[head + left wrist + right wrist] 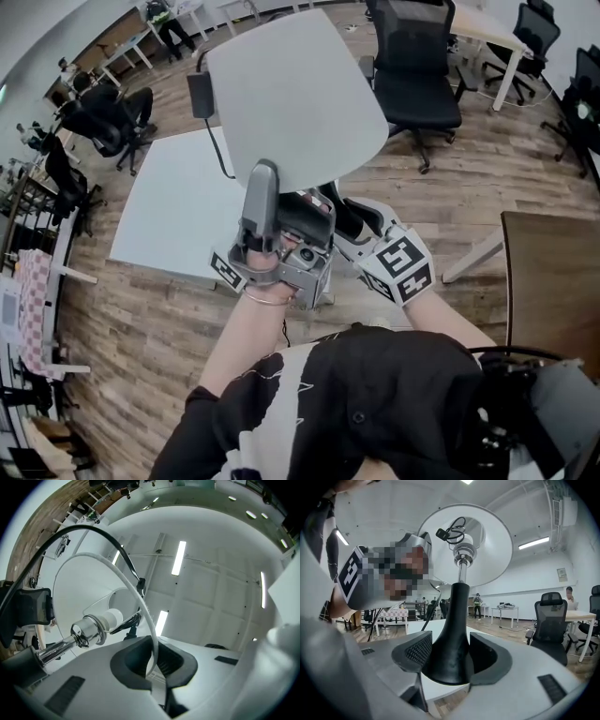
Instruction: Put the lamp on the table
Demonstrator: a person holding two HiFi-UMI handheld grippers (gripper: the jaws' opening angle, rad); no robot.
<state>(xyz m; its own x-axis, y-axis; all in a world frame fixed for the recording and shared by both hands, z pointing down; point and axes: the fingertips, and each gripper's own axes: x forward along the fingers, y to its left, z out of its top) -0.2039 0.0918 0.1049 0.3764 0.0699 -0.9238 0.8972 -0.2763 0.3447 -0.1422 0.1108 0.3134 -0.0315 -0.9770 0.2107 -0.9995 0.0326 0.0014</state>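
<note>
The lamp hangs in the air between both grippers, above the white table point(173, 202). Its wide white shade point(295, 94) fills the upper middle of the head view. My left gripper point(265, 180) is shut on the shade's thin white rim point(140, 602); the left gripper view looks into the shade at the bulb point(108, 619) and chrome socket point(88, 633). My right gripper point(452, 660) is shut on the lamp's flared black base point(452, 634), with the stem rising to the shade point(487, 541). In the head view the right gripper point(342, 211) is partly hidden under the shade.
The lamp's black cord point(221, 150) hangs down with a power adapter point(200, 94) over the table. Black office chairs point(417, 75) stand behind on the wooden floor. A dark brown table point(553, 281) is at the right. People sit at desks at the far left point(103, 112).
</note>
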